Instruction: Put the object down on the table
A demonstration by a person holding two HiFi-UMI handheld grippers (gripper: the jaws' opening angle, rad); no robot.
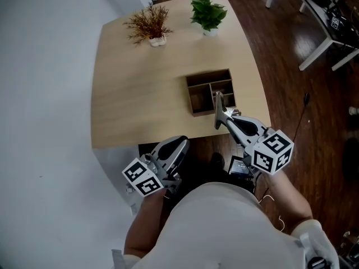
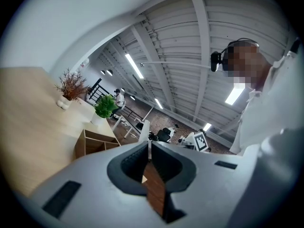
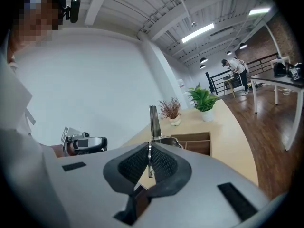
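The bench (image 1: 140,94) carried a wooden box (image 1: 210,91) whose compartments showed bare wood. A green plant (image 1: 208,11) and a dry plant (image 1: 149,24) stood beyond the box. Only the head view placed the right claw (image 1: 224,117) at the box's near side. That claw's own view showed it clamped on an upright metal tool (image 3: 153,118). The left claw (image 2: 148,148), short of the box, was pressed together.

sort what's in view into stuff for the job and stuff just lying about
For the job:
right tool, shut on a slim metal object
table, where the object goes

Lying about:
wooden organizer
dry brown plant
green plant
left tool, shut and empty, off the table
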